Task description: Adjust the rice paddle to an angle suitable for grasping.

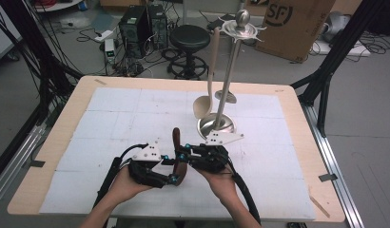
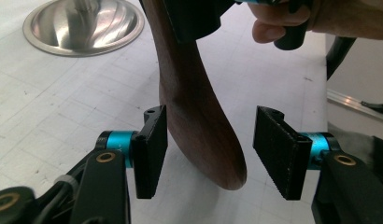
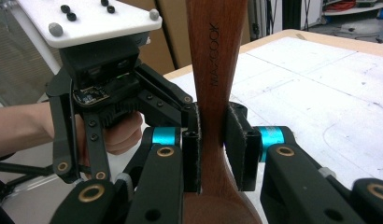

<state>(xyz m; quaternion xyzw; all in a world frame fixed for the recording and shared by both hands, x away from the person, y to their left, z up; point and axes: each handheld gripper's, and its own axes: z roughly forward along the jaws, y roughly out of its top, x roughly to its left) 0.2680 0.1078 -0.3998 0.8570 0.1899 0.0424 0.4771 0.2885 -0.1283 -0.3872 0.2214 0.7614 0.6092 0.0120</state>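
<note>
Lower centre of high view: right hand-held gripper (image 3: 212,154) clamps the wooden spoon (image 3: 216,70) at its neck, long axis upright. Left hand-held gripper (image 2: 208,149) open, jaws straddling the bowl end, nearer.

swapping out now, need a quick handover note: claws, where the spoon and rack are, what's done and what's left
Right claw: shut on the dark wooden spoon, gripping its neck, handle pointing up.
Left claw: open, jaws either side of the spoon's bowl, not clamped.
Spoon is held just above the white mat, near the table's front edge.
Steel utensil rack stands behind; a pale spoon already hangs on it.
Done: dark spoon picked up.
Left, most likely: hang it on the rack.
</note>
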